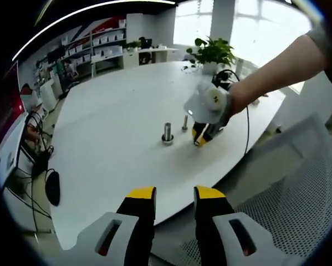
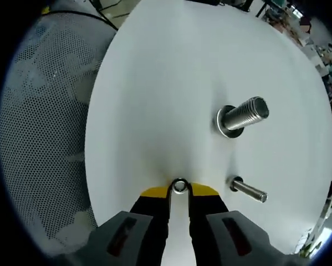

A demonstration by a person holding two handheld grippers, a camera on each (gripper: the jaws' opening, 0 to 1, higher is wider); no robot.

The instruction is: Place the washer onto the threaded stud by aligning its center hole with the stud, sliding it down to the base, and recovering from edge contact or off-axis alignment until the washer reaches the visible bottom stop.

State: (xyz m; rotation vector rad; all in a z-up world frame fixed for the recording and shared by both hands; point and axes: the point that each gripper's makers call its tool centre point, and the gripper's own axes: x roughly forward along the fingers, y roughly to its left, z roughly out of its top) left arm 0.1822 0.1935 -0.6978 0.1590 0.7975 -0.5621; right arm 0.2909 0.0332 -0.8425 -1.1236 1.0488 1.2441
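Left gripper view: left gripper [image 1: 174, 194] hovering off table [image 1: 116, 116] edge, jaws apart, holding nothing. Right gripper [image 1: 202, 137] working low beside thin stud [image 1: 184, 123]; thick stud [image 1: 167, 133] standing near. Office shelves [image 1: 102, 47], plant [image 1: 213, 52] behind.

Right gripper view: right gripper [image 2: 178, 189] pinching washer [image 2: 179, 185] at tips, over table [image 2: 154, 100]. Washer not yet on thin stud [image 2: 248, 189]; aligning, sliding down remaining. Mesh chair [image 2: 49, 111] lying beside.

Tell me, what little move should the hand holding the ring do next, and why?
Probably lift the washer off the table and carry it over the thin threaded stud. The right gripper pinches it at its tips, down on the white top, beside the stud and not yet on it. The thick bolt stands farther off.
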